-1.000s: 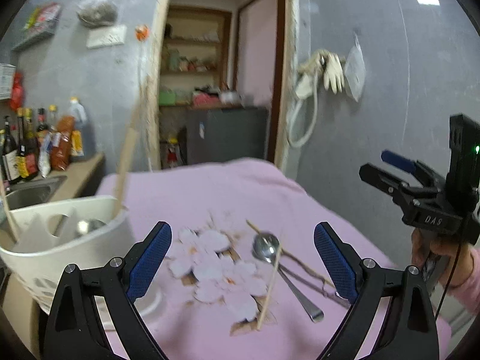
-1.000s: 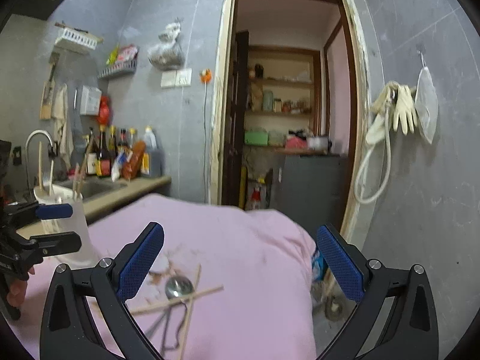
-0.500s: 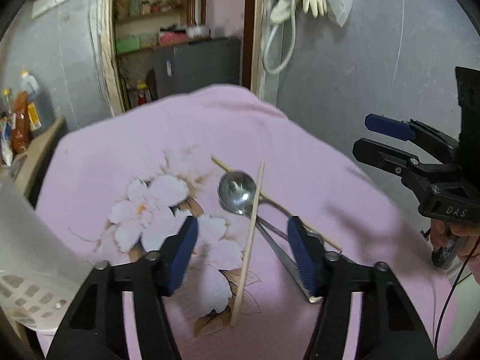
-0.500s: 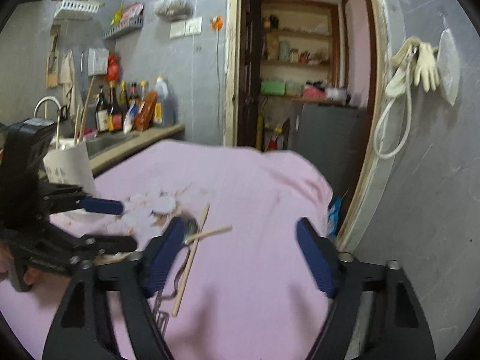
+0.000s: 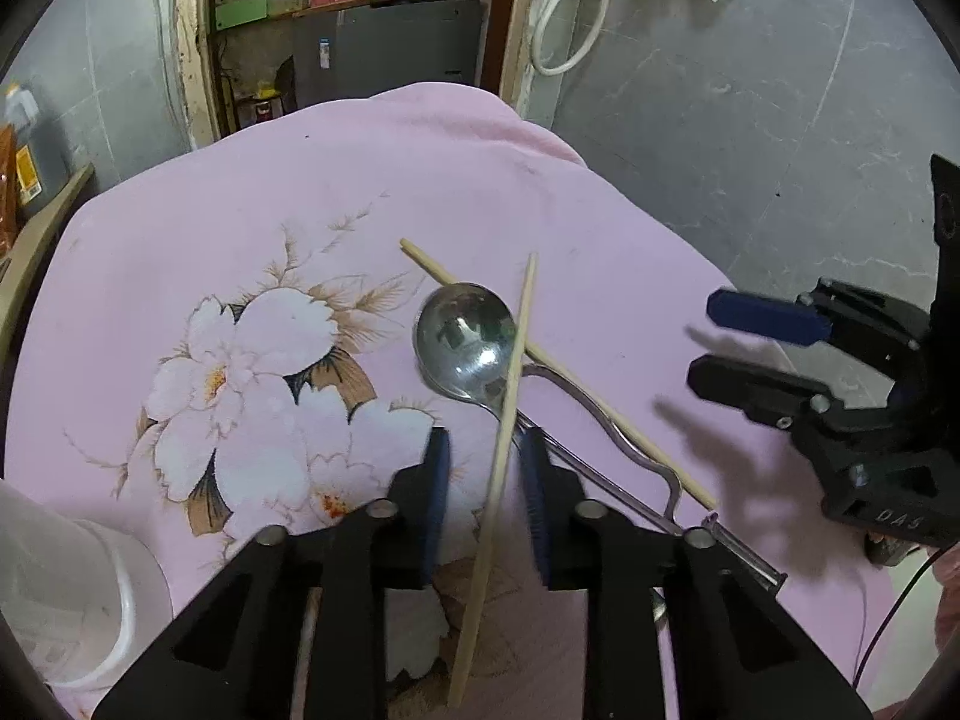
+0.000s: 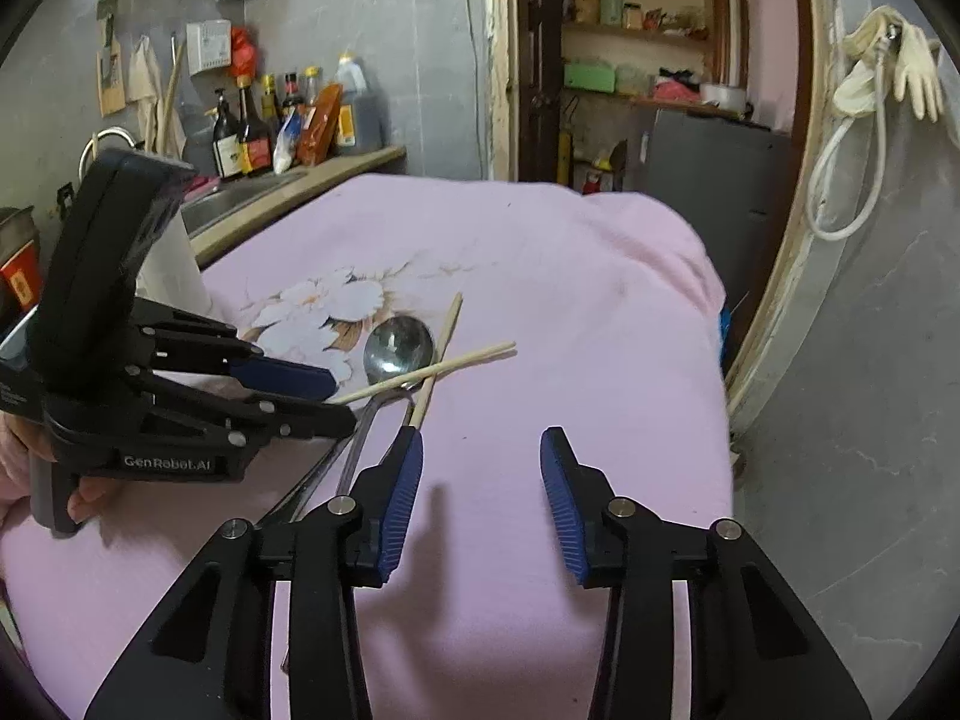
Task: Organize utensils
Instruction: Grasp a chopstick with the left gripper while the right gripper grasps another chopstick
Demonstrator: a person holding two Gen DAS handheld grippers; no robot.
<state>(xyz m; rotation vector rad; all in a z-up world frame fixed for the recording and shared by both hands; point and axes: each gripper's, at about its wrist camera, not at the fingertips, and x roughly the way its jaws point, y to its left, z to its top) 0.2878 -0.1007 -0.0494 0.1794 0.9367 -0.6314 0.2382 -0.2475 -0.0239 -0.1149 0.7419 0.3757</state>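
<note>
left wrist view low over pink cloth (image 5: 360, 180), facing doorway, right wrist view from its right, both sharing spoon (image 5: 465, 339)

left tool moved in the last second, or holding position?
Yes. The left tool has come down and forward toward the cloth: the doorway behind slid up the left wrist view, and its fingers have narrowed around the near chopstick.

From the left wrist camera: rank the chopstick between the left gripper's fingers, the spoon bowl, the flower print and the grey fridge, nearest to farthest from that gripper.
1. Chopstick: lies between the fingers of the left gripper, which are not yet shut on it.
2. Spoon bowl: just ahead, under the chopstick.
3. Flower print: ahead and to the left on the pink cloth.
4. Grey fridge: far back, through the doorway.
</note>
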